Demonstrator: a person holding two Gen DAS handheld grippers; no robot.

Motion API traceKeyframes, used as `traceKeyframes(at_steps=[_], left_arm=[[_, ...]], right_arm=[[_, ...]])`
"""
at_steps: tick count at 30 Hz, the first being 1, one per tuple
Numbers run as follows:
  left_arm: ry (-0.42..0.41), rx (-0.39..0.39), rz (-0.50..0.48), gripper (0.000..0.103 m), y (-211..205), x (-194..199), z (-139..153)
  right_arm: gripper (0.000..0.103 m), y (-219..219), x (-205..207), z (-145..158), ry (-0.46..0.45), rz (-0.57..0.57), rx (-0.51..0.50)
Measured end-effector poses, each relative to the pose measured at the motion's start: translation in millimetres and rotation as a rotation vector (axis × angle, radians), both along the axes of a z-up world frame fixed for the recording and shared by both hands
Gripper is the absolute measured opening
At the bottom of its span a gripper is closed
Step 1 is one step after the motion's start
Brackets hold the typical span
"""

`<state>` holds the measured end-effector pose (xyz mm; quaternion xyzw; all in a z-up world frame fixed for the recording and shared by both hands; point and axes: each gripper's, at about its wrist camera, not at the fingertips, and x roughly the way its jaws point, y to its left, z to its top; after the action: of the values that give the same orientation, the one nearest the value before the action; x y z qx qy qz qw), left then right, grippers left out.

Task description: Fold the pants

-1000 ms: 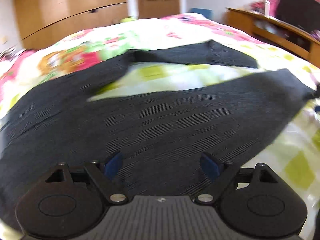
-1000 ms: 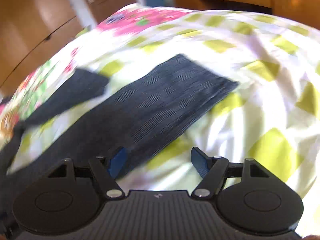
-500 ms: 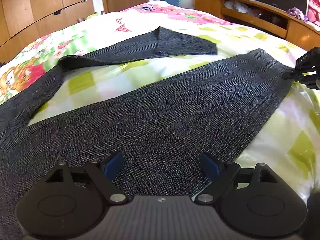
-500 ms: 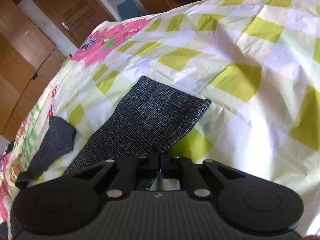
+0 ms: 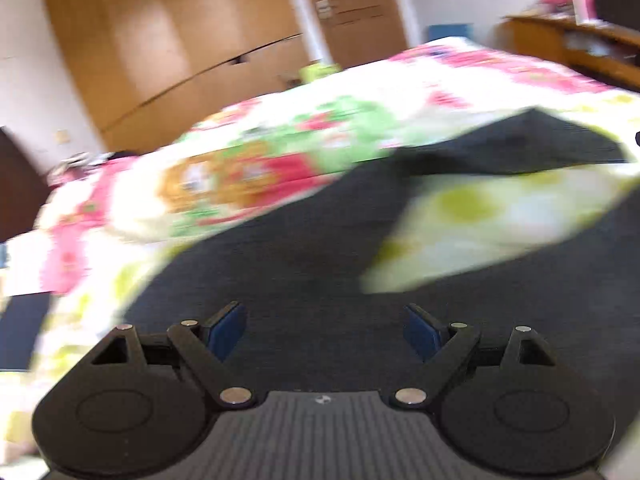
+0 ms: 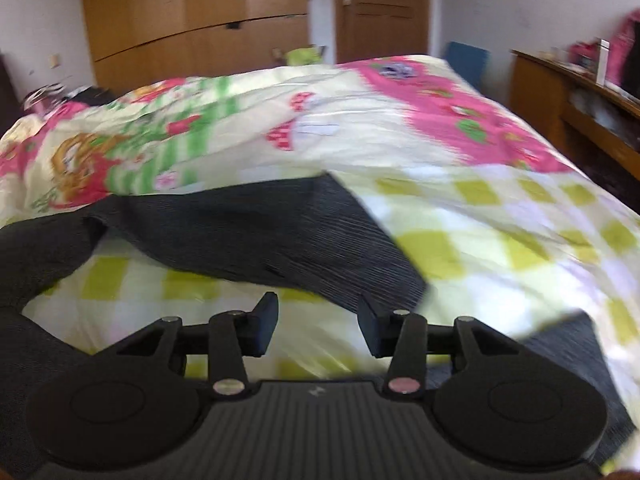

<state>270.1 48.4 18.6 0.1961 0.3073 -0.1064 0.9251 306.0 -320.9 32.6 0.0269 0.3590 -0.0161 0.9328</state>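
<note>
Dark pants (image 6: 256,240) are lying spread over the bed's patterned quilt (image 6: 460,152), the two legs splayed apart with checked quilt showing between them. The left gripper (image 5: 324,330) is hovering above the wide upper part of the pants (image 5: 320,264), its jaws standing wide apart with nothing between them. The right gripper (image 6: 318,322) is hanging over the gap between the legs, near the end of the far leg; its jaws have just been opening and are gaping about halfway, gripping nothing. Both views are blurring with motion. A wardrobe (image 6: 192,12) is standing behind the bed.
</note>
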Motion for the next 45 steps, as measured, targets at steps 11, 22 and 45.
traceKeyframes(at_steps=[11,22,45], left_arm=[[0.174,-0.093,0.216,0.087,178.1,147.4,-13.0],[0.355,-0.162,0.099,0.081,191.0,196.6,-64.3],[0.341,-0.268,-0.241,0.022,153.9,-11.7,24.6]], right_arm=[[0.055,188.2,177.8,-8.1,0.101,0.522,-0.137],[0.070,223.9,209.1,-77.9,0.216,0.563,-0.251],[0.031,306.3,124.6,-48.4,0.012,1.057,-0.859]])
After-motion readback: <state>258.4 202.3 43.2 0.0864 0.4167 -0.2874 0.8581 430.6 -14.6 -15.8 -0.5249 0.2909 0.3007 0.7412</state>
